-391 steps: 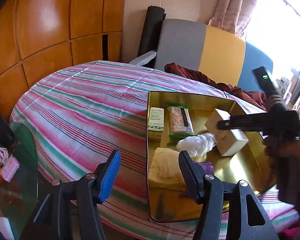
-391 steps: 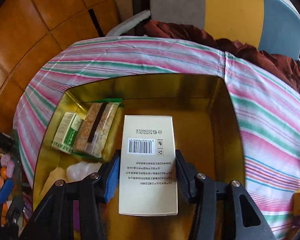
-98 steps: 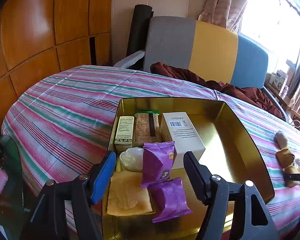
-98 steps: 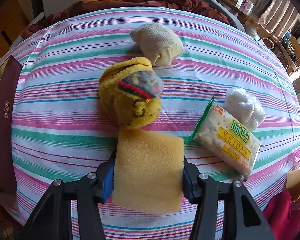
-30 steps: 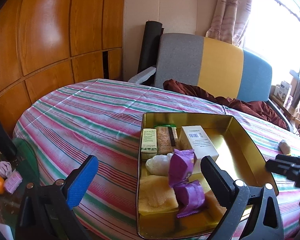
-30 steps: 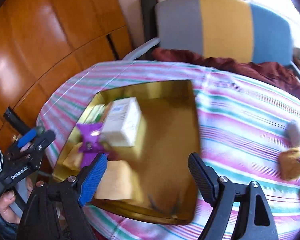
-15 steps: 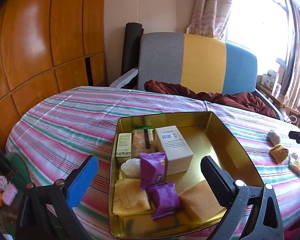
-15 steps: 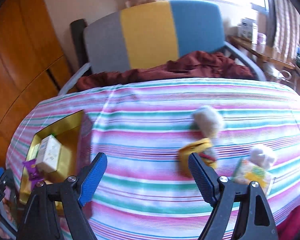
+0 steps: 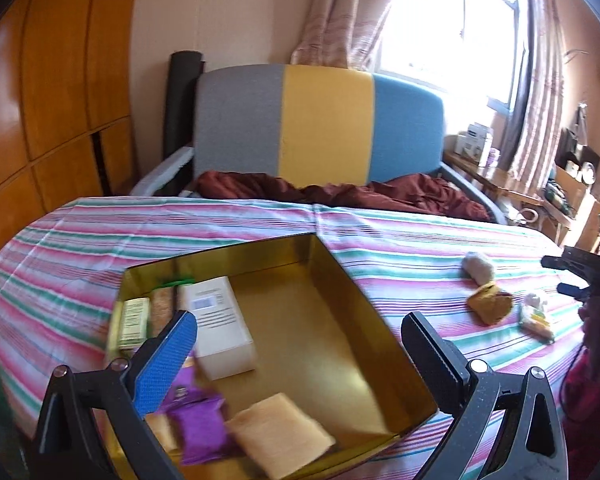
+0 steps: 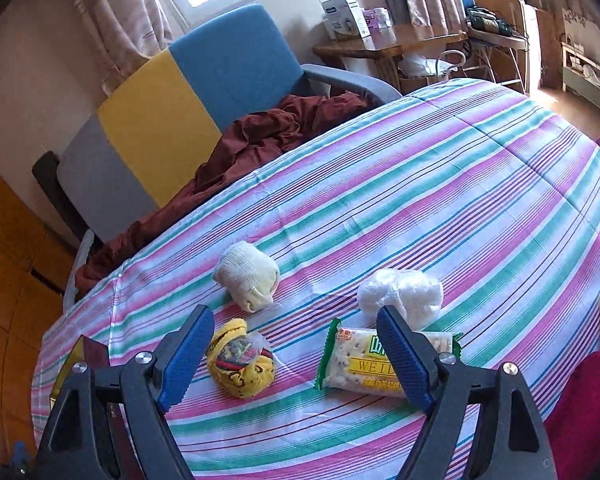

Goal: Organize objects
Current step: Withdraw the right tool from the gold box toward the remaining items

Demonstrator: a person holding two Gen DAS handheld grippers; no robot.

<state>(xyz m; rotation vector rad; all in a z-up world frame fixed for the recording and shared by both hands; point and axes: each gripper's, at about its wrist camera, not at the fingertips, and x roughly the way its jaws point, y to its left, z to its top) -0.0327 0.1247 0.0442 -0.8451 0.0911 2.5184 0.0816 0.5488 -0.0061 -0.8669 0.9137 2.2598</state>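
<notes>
A gold tin [image 9: 352,292] on the striped table holds a white box [image 9: 220,328], a green packet [image 9: 132,322], purple packets [image 9: 200,424] and a yellow sponge [image 9: 278,438]. My left gripper [image 9: 300,356] is open and empty above the tin. My right gripper [image 10: 296,350] is open and empty over loose items: a yellow sock ball [image 10: 242,360], a cracker packet [image 10: 364,364], a cream sock ball [image 10: 248,276] and a white plastic wad [image 10: 404,290]. The right gripper also shows in the left wrist view [image 9: 576,276].
A grey, yellow and blue sofa [image 9: 320,120] with a dark red blanket [image 9: 340,192] stands behind the table. A wooden side table [image 10: 388,46] with boxes stands by the window. The tin's corner [image 10: 70,364] shows at the left of the right wrist view.
My right gripper has swung from the tin to over the loose items, empty after leaving the sponge in the tin. My left gripper has turned right over the tin.
</notes>
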